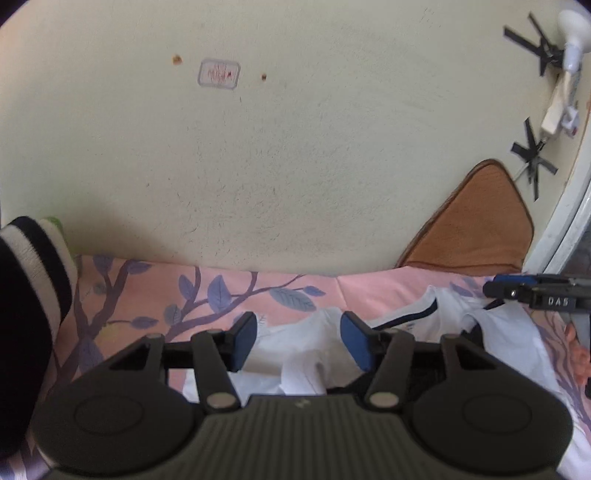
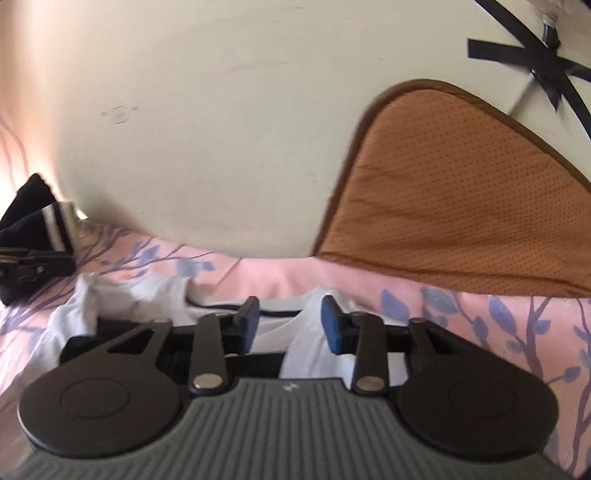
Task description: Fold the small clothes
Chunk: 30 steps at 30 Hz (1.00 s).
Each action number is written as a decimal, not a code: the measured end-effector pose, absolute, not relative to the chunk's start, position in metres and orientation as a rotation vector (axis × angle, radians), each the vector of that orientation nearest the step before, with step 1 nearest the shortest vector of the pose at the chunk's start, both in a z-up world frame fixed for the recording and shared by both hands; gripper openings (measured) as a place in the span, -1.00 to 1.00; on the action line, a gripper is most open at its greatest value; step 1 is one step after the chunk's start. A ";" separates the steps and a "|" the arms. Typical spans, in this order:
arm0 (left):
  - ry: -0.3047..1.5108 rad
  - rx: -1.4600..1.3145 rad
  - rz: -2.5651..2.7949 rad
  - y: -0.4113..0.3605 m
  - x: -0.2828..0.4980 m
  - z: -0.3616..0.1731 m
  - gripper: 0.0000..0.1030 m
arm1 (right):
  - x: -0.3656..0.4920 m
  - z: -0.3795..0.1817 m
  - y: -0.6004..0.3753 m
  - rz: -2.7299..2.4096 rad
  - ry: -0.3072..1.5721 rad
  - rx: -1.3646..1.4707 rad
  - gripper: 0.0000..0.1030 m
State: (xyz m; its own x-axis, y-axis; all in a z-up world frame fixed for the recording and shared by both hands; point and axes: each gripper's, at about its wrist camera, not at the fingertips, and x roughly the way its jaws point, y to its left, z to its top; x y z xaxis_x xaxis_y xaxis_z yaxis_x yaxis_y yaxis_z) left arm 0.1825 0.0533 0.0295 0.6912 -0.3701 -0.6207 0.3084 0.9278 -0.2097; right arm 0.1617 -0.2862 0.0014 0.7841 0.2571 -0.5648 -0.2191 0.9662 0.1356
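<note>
A small white garment with a dark stripe lies crumpled on the pink sheet with purple leaf print; it also shows in the right wrist view. My left gripper is open, its blue pads either side of a white fold, low over the cloth. My right gripper is open over another raised part of the same garment. The right gripper's tip shows at the far right of the left wrist view; the left gripper shows at the left of the right wrist view.
A cream wall rises just behind the bed. An orange-brown cushion leans on it at the right. A dark garment with white bands lies at the left. Black tape and a white lamp sit on the wall, upper right.
</note>
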 end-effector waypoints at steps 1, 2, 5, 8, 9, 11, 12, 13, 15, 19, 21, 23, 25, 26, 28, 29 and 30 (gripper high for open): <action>0.761 -0.083 -0.387 0.049 0.198 0.025 -0.01 | 0.178 -0.002 -0.293 0.243 0.635 0.080 0.06; 0.803 -0.072 -0.401 0.045 0.212 0.020 -0.01 | 0.193 -0.007 -0.297 0.239 0.660 0.095 0.10; 0.866 -0.029 -0.448 0.028 0.234 0.005 0.00 | 0.224 -0.026 -0.303 0.246 0.747 0.159 0.25; 0.880 0.062 -0.459 0.008 0.246 -0.008 0.05 | 0.238 -0.045 -0.295 0.261 0.795 0.109 0.36; 0.887 0.088 -0.440 0.003 0.250 -0.014 -0.04 | 0.241 -0.051 -0.291 0.255 0.807 0.080 0.35; 0.904 0.111 -0.444 -0.003 0.253 -0.020 -0.93 | 0.239 -0.056 -0.283 0.266 0.813 0.037 -0.11; 0.885 0.110 -0.440 -0.004 0.251 -0.017 -0.93 | 0.235 -0.055 -0.279 0.266 0.795 0.009 -0.76; 0.862 0.108 -0.442 -0.003 0.247 -0.013 -0.94 | 0.229 -0.053 -0.276 0.253 0.780 -0.010 -0.80; 0.812 0.108 -0.449 0.000 0.236 -0.001 -0.94 | 0.215 -0.045 -0.274 0.246 0.743 -0.021 -0.82; 0.698 0.071 -0.466 0.015 0.195 0.034 -0.94 | 0.164 -0.014 -0.278 0.251 0.630 -0.024 -0.82; 0.633 0.057 -0.481 0.023 0.161 0.051 -0.94 | 0.129 0.004 -0.281 0.261 0.565 -0.019 -0.82; 0.559 0.058 -0.508 0.030 0.117 0.065 -0.94 | 0.086 0.016 -0.280 0.267 0.502 -0.038 -0.82; 0.518 0.054 -0.537 0.035 0.073 0.071 -0.94 | 0.038 0.026 -0.279 0.279 0.443 -0.049 -0.82; 0.507 0.049 -0.552 0.039 0.052 0.074 -0.94 | 0.014 0.027 -0.279 0.285 0.425 -0.051 -0.82; 0.492 0.033 -0.584 0.041 0.013 0.073 -0.94 | -0.034 0.024 -0.279 0.287 0.406 -0.053 -0.82; 0.489 0.027 -0.590 0.044 -0.005 0.070 -0.94 | -0.056 0.020 -0.278 0.283 0.399 -0.058 -0.82; 0.488 0.016 -0.599 0.047 -0.023 0.069 -0.94 | -0.077 0.017 -0.276 0.277 0.395 -0.055 -0.82</action>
